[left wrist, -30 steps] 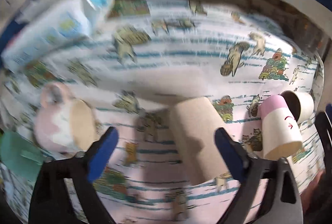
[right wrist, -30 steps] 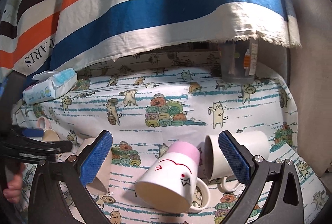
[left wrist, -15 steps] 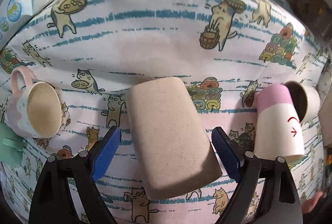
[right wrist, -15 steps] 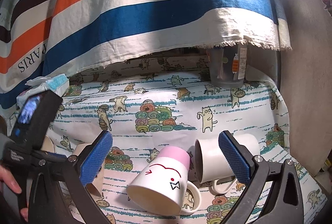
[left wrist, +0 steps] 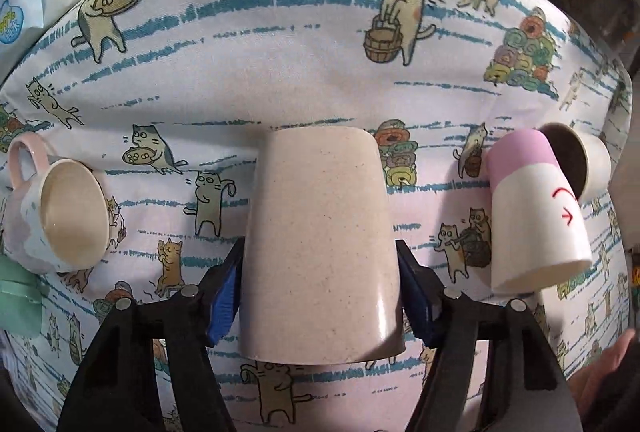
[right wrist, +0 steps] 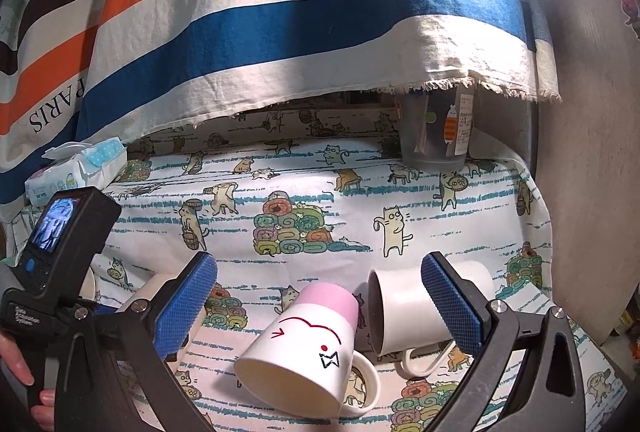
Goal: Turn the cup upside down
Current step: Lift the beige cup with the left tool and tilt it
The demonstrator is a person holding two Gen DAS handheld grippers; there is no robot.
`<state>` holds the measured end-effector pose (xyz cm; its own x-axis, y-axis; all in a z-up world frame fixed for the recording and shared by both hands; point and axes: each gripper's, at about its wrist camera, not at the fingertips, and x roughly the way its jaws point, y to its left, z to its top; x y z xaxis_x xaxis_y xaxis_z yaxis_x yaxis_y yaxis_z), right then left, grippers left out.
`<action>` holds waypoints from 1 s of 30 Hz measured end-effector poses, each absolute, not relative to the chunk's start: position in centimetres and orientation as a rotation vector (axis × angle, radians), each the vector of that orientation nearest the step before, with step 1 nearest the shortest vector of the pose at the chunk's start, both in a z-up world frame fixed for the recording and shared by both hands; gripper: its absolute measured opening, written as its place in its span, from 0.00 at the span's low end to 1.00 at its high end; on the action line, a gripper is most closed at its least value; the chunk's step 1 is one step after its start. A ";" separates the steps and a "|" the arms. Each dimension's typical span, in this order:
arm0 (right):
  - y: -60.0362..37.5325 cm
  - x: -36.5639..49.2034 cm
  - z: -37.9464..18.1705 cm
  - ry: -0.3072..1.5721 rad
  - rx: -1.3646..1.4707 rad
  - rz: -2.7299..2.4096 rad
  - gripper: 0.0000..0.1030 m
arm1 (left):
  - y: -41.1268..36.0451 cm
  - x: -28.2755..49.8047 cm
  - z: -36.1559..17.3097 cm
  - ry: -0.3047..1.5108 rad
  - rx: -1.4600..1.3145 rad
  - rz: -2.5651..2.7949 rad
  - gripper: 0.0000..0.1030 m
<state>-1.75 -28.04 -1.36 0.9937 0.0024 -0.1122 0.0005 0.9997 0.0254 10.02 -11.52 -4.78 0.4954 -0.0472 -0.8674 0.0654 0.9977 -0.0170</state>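
Both pads of the left gripper (left wrist: 320, 292) clamp the beige cup (left wrist: 320, 244) on the cat-print cloth (left wrist: 280, 51), while the right gripper (right wrist: 320, 300) hangs spread wide.

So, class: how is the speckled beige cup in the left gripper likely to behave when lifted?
The speckled beige cup looks smooth and tapered, so it may slide between the left gripper pads. It has no handle and lies on its side, so it would probably roll if released.
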 end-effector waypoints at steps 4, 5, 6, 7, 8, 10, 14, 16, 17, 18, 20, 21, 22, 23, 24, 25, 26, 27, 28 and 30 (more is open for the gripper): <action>-28.0 -1.5 -1.5 0.124 0.027 0.007 0.99 | -10.4 7.5 -4.5 1.001 0.039 -0.103 0.65; -28.0 -1.5 -1.5 0.126 0.026 0.008 0.99 | -10.0 6.9 -4.0 0.983 0.050 -0.110 0.65; -28.0 -1.5 -1.5 0.127 0.025 0.010 0.99 | -9.8 7.2 -3.0 0.963 0.062 -0.117 0.65; -27.9 -1.5 -1.6 0.127 0.023 0.012 0.99 | -9.6 6.6 -2.8 0.935 0.076 -0.122 0.65; -27.9 -1.5 -1.6 0.129 0.023 0.015 0.99 | -9.5 6.1 -2.2 0.914 0.082 -0.128 0.65; -27.9 -1.5 -1.6 0.138 0.029 0.031 0.99 | -9.1 5.0 -1.8 0.871 0.087 -0.155 0.65; -28.1 -1.1 -1.5 0.171 0.053 0.095 0.99 | -7.8 4.0 -1.4 0.816 0.072 -0.200 0.65; -27.9 -1.1 -1.3 0.169 0.036 0.083 0.99 | -7.3 3.5 -1.4 0.783 0.074 -0.210 0.65; -27.8 -1.2 -1.0 0.161 0.030 0.086 0.99 | -7.0 3.1 -1.3 0.767 0.077 -0.218 0.65; -27.7 -1.3 -0.8 0.161 0.031 0.099 0.99 | -6.7 2.8 -1.2 0.755 0.080 -0.231 0.65; -27.3 -1.3 -0.4 0.182 0.034 0.147 0.99 | -5.9 2.8 -1.8 0.746 0.084 -0.249 0.65; -27.0 -1.2 -0.4 0.192 0.030 0.160 0.99 | -5.7 2.6 -1.8 0.746 0.090 -0.253 0.65; -26.7 -1.2 -0.4 0.204 0.024 0.169 0.99 | -5.5 2.4 -1.9 0.748 0.098 -0.268 0.65; -26.3 -1.1 -0.4 0.219 0.015 0.179 0.99 | -6.0 3.0 -1.7 0.749 0.104 -0.289 0.65; -25.8 -1.0 -0.4 0.236 0.006 0.190 0.99 | -6.0 3.0 -1.6 0.753 0.114 -0.323 0.65; -25.4 -0.9 -0.3 0.253 -0.001 0.197 0.99 | -6.1 2.8 -1.6 0.760 0.130 -0.368 0.65; -25.0 -0.7 -0.3 0.271 -0.006 0.206 0.99 | -6.0 2.7 -1.2 0.762 0.135 -0.397 0.65; -24.7 -0.6 -0.2 0.286 -0.006 0.218 0.99 | -5.9 2.4 -1.3 0.766 0.138 -0.427 0.65; -24.4 -0.4 0.0 0.296 -0.006 0.228 0.99 | -6.1 2.3 -1.5 0.770 0.140 -0.439 0.65; -24.0 -0.3 0.2 0.303 -0.009 0.234 0.99 | -5.9 2.2 -1.6 0.773 0.130 -0.425 0.65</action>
